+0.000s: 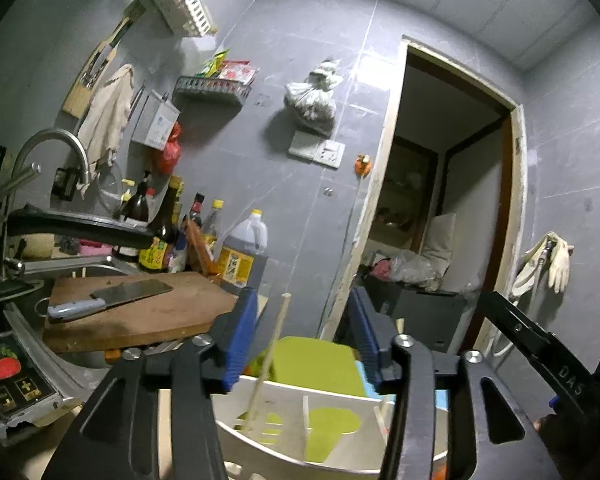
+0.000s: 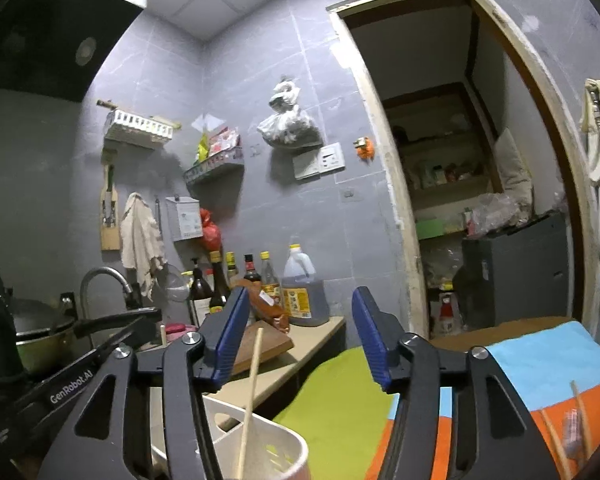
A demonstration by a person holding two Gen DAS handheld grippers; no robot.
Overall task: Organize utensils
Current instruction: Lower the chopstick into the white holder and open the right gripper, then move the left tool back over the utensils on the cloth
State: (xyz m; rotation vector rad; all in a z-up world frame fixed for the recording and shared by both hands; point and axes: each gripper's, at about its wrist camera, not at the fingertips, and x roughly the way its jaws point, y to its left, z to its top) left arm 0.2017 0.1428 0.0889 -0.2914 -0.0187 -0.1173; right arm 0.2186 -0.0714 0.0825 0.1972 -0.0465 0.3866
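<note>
While both tools stand spread and empty, the left tool (image 1: 300, 336), marked "GenRobot.AI", and the right tool (image 2: 300, 336), marked "DAS", hover over a white holder (image 1: 324, 424). One chopstick (image 1: 270, 360) leans inside it; more chopsticks (image 2: 572, 428) lie on the striped mat (image 2: 548, 364). Farther off, a cleaver (image 1: 108, 298) rests on the cutting board (image 1: 160, 316).
</note>
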